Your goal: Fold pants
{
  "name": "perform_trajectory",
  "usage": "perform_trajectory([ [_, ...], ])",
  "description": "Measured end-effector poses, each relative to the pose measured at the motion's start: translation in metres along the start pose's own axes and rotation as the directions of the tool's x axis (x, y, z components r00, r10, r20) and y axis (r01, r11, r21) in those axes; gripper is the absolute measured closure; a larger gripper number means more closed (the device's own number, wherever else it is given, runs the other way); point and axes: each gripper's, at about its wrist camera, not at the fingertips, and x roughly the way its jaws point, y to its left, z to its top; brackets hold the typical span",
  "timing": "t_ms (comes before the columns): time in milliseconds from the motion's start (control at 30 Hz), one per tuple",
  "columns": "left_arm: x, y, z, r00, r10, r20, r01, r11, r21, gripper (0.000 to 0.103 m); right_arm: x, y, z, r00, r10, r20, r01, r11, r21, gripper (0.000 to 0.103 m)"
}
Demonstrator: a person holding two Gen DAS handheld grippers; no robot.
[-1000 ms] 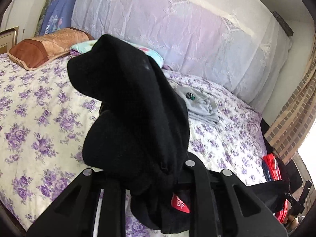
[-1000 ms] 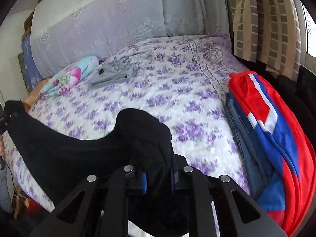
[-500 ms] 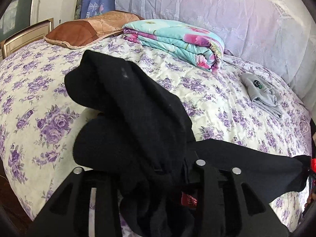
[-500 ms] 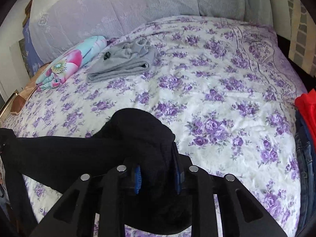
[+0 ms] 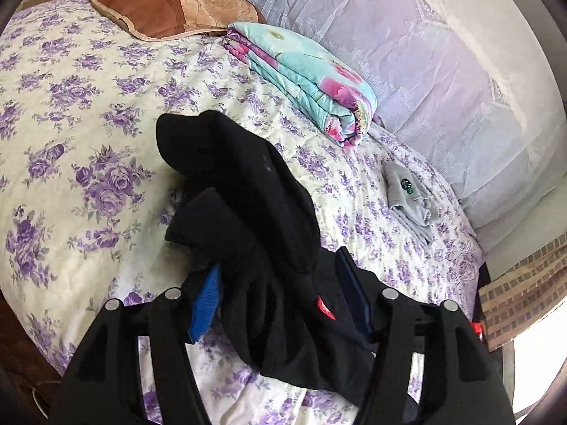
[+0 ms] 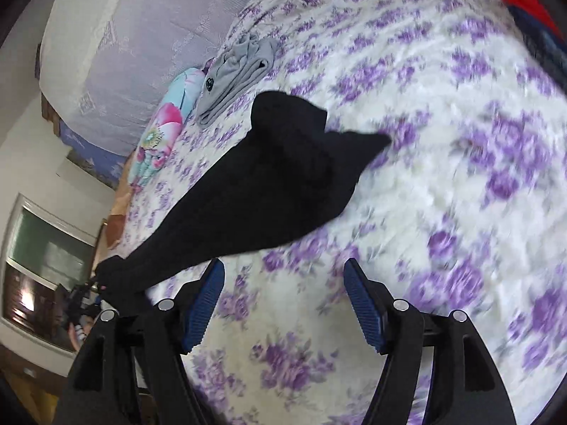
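Note:
The black pants (image 5: 262,226) lie bunched between the jaws of my left gripper (image 5: 280,283), draped over the floral bed sheet (image 5: 88,141). The left jaws stand wide apart, blue pads (image 5: 205,304) showing, with cloth heaped loosely between them. In the right wrist view the pants (image 6: 269,184) stretch as a dark band across the bed, off to the lower left. My right gripper (image 6: 283,290) is open and empty, just short of the pants' edge, above the sheet (image 6: 443,194).
A folded turquoise floral blanket (image 5: 308,78) and a brown pillow (image 5: 170,7) lie at the bed's far side. A folded grey garment (image 5: 411,202) lies near the lilac headboard cover (image 5: 443,53). Red and blue clothes (image 6: 524,3) sit at the bed's edge.
Both grippers have opened and let go of the pants, which now lie on the bed. The right gripper has tilted and drawn back from the cloth.

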Motion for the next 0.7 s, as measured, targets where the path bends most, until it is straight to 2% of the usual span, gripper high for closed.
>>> perform_trajectory([
  [133, -0.02, -0.009, -0.002, 1.0, -0.011, 0.025, 0.012, 1.0, -0.015, 0.043, 0.006, 0.007, -0.002, 0.999, 0.037, 0.008, -0.037, 0.999, 0.012, 0.032],
  [200, -0.038, -0.015, -0.003, 0.997, -0.012, 0.077, 0.012, 1.0, 0.001, 0.043, 0.009, 0.009, -0.002, 0.999, 0.052, 0.003, -0.052, 0.998, 0.027, 0.032],
  [267, -0.05, -0.021, -0.003, 0.994, -0.004, 0.107, 0.002, 1.0, 0.019, 0.039, 0.011, 0.012, -0.004, 0.997, 0.075, -0.007, -0.074, 0.997, 0.031, 0.032],
  [300, -0.05, -0.024, -0.004, 0.996, 0.004, 0.093, -0.006, 1.0, 0.028, 0.037, 0.013, 0.013, -0.004, 0.996, 0.084, -0.013, -0.083, 0.996, 0.032, 0.032],
  [400, -0.035, -0.029, -0.004, 0.997, 0.064, 0.045, -0.067, 0.996, 0.053, 0.036, 0.016, 0.014, -0.004, 0.993, 0.112, -0.022, -0.111, 0.993, 0.046, 0.032],
  [533, -0.011, -0.022, 0.006, 0.998, 0.056, 0.02, -0.057, 0.998, 0.006, 0.036, 0.023, 0.014, -0.001, 0.99, 0.133, -0.035, -0.13, 0.989, 0.074, 0.032],
  [633, 0.019, -0.02, 0.019, 0.994, 0.11, -0.018, -0.11, 0.994, 0.001, 0.036, 0.029, 0.012, 0.005, 0.989, 0.147, -0.033, -0.143, 0.985, 0.101, 0.032],
  [700, 0.037, -0.017, 0.025, 0.992, 0.116, -0.047, -0.116, 0.993, -0.007, 0.036, 0.033, 0.01, 0.01, 0.986, 0.164, -0.022, -0.16, 0.979, 0.126, 0.033],
])
